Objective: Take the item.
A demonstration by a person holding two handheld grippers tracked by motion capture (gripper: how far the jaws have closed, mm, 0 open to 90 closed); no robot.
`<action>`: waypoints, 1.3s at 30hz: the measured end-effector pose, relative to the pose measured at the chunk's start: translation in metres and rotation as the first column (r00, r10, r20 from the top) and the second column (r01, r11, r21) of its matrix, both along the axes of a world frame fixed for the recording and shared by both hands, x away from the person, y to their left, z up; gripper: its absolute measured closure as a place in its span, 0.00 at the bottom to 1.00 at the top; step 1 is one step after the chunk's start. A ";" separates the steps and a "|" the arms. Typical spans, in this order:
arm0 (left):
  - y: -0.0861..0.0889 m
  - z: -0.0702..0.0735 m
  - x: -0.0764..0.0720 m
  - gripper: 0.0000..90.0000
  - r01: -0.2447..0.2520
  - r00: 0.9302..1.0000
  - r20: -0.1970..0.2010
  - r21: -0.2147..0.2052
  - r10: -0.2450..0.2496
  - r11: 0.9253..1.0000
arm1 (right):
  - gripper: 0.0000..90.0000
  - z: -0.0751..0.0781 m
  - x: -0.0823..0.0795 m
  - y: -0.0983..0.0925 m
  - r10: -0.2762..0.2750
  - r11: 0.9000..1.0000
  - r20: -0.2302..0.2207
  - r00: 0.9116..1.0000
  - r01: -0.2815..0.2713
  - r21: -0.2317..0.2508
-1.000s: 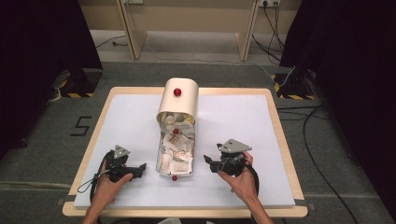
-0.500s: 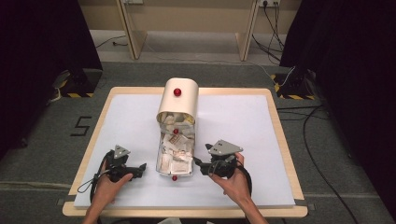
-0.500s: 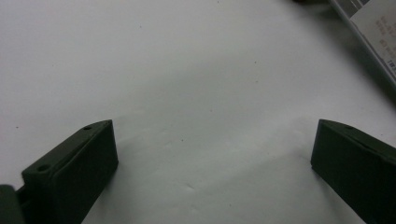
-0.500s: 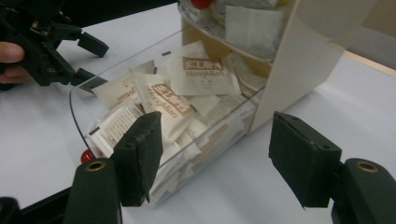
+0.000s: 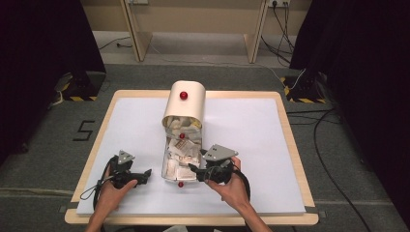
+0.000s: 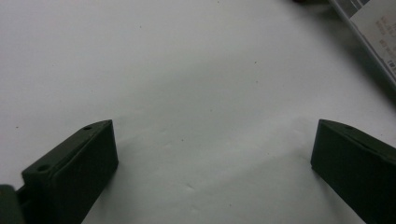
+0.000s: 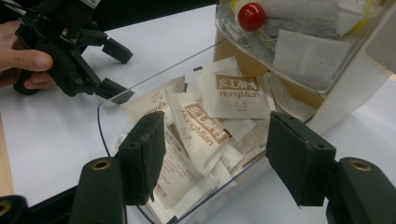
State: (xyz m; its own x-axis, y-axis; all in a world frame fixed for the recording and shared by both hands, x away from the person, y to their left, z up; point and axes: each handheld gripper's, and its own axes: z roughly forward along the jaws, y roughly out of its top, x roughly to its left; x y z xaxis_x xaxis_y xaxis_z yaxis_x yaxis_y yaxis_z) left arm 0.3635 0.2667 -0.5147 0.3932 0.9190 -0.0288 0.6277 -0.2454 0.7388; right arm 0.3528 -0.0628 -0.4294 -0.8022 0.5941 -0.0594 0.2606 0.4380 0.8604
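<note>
high: above, looking down on table | right tool cam: close on tray, shared with high

The clear drawer is cut off at the left gripper view's top-right corner.

Two claws: left claw, right claw; one cream container; three red knobs; many sachets.

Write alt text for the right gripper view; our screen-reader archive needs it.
The right tool hangs open over a clear tray of white and brown HongMian sachets. Behind stands a clear container of sachets with a red knob; the left tool sits top left, in a hand.
</note>
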 end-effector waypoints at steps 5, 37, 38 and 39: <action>0.000 0.000 0.000 0.00 0.000 1.000 0.000 0.000 0.000 1.000 | 0.44 -0.001 0.001 0.007 0.016 1.000 0.000 1.000 -0.016 -0.009; 0.000 0.000 0.000 0.00 0.002 1.000 -0.001 0.003 -0.002 1.000 | 0.69 -0.020 0.019 0.049 0.081 0.991 0.018 0.997 -0.078 -0.111; 0.000 0.000 0.000 0.00 0.002 1.000 -0.001 0.003 -0.002 1.000 | 0.69 -0.020 0.019 0.049 0.081 0.991 0.018 0.997 -0.078 -0.111; 0.000 0.000 0.000 0.00 0.002 1.000 -0.001 0.003 -0.002 1.000 | 0.72 -0.024 0.021 0.050 0.077 0.989 0.017 0.997 -0.074 -0.127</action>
State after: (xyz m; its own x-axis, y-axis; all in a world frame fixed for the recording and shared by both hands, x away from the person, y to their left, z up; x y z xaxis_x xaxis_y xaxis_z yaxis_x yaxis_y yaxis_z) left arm 0.3635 0.2669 -0.5146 0.3949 0.9183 -0.0269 0.6281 -0.2485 0.7374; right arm 0.3741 -0.0126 -0.4530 -0.8422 0.5186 -0.1477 0.2049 0.5612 0.8019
